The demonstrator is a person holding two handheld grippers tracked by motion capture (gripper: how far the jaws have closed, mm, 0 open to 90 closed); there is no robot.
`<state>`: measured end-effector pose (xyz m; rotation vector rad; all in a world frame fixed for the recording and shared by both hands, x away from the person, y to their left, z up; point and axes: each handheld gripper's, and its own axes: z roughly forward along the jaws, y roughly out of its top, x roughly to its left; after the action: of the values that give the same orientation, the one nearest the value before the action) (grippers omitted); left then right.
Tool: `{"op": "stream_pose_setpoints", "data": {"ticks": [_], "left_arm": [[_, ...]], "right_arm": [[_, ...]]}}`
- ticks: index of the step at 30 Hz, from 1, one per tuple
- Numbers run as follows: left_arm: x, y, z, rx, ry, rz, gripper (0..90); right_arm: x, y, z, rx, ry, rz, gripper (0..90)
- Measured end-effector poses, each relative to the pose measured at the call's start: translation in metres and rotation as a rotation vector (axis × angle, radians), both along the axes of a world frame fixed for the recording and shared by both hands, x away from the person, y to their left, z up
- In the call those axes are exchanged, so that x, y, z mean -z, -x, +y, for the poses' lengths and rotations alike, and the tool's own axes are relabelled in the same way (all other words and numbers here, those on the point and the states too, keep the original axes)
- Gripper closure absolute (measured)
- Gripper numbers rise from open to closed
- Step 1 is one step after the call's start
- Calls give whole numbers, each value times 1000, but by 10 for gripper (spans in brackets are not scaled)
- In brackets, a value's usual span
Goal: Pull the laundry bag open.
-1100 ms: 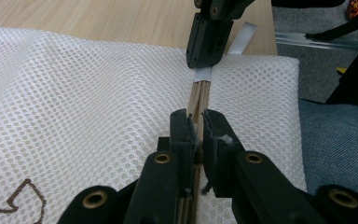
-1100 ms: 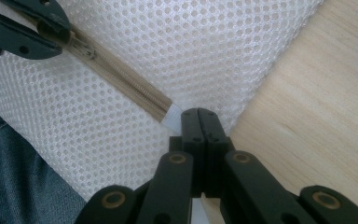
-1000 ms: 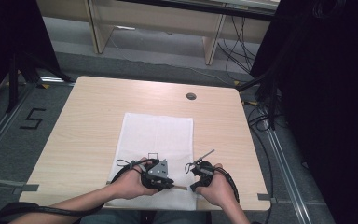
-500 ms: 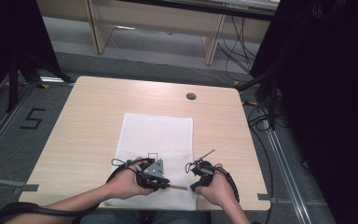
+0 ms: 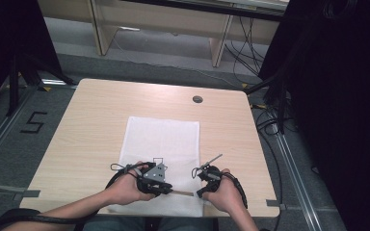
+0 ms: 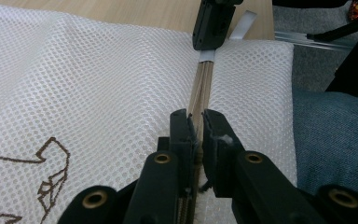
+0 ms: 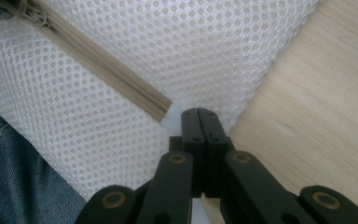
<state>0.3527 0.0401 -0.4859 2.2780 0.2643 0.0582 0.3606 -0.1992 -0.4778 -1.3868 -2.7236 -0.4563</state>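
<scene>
Your left gripper pinches the zipper, your right gripper clamps its right end tab; zipper runs left-right along the mesh bag's near edge.

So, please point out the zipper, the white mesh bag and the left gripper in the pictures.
zipper (image 7: 116, 77), right gripper view, on the beige teeth mid-length.
white mesh bag (image 5: 161, 137), high view, on its flat upper middle.
left gripper (image 6: 199, 128), left gripper view, between its fingertips, closed on the zipper.
</scene>
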Motion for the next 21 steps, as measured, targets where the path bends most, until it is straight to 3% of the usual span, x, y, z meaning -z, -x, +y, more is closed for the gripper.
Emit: {"op": "stream_pose_setpoints", "data": {"ticks": [21], "left_arm": [[-2,0,6,1,-1,-3,825]], "right_arm": [[0,1,1,9,7,-1,900]]}}
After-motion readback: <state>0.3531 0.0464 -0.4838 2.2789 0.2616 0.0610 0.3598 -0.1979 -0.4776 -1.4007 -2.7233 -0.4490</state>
